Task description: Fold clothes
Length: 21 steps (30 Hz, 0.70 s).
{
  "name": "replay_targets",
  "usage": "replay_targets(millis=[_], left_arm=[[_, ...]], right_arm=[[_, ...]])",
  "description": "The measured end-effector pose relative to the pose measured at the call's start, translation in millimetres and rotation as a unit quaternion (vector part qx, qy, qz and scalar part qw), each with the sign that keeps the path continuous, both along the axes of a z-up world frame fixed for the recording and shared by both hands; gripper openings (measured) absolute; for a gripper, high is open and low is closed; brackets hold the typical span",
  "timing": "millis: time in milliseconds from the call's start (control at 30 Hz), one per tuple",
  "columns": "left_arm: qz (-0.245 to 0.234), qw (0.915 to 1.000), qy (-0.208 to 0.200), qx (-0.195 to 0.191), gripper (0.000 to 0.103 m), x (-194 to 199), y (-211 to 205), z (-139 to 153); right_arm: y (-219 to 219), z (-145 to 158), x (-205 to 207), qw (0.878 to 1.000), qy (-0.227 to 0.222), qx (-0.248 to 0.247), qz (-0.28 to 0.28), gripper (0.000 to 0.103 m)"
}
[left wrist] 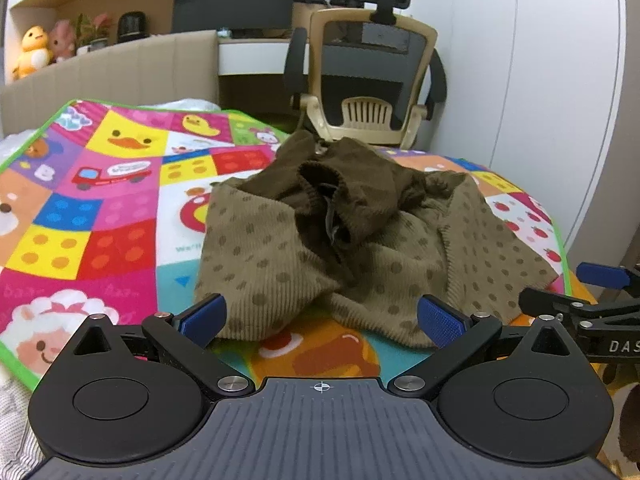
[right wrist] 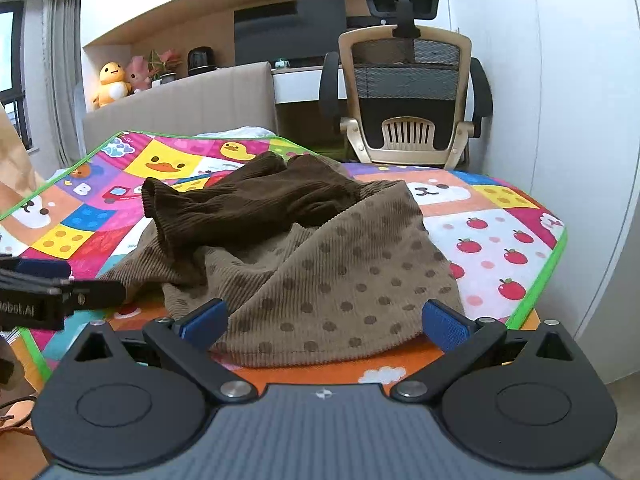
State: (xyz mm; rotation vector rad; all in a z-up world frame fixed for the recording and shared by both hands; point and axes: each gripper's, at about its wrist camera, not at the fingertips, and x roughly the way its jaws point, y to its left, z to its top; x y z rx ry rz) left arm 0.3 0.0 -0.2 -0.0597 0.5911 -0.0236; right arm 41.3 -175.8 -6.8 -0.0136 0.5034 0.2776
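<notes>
Blue-padded jaws stand wide and empty on both the left gripper (left wrist: 322, 318) and the right gripper (right wrist: 324, 322), poised just short of a crumpled brown corduroy garment (left wrist: 340, 248) heaped on a bright patchwork play mat (left wrist: 100, 216). Beyond stands an office chair (left wrist: 372, 76). With the dark sleeves bunched on top, a pinch could catch several layers and spoil the fold.

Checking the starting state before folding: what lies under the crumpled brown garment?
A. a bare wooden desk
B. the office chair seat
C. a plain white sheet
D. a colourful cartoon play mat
D: the brown polka-dot garment lies crumpled on the colourful cartoon play mat, with ducks and apples printed around it.
</notes>
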Motion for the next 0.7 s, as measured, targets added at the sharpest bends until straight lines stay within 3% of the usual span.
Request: replay_targets(millis=[233, 700], left_arm=[[-0.008, 0.9999, -0.009, 0.009, 0.103, -6.8, -5.8, -4.4], [-0.002, 0.9999, 0.014, -0.003, 0.103, -2.5, -0.8, -7.6]], right_arm=[[0.9, -2.5, -0.7, 1.0, 0.011, 0.009, 0.003, 0.103], [2.5, -3.6, -0.3, 1.0, 0.012, 0.005, 0.007, 0.103]])
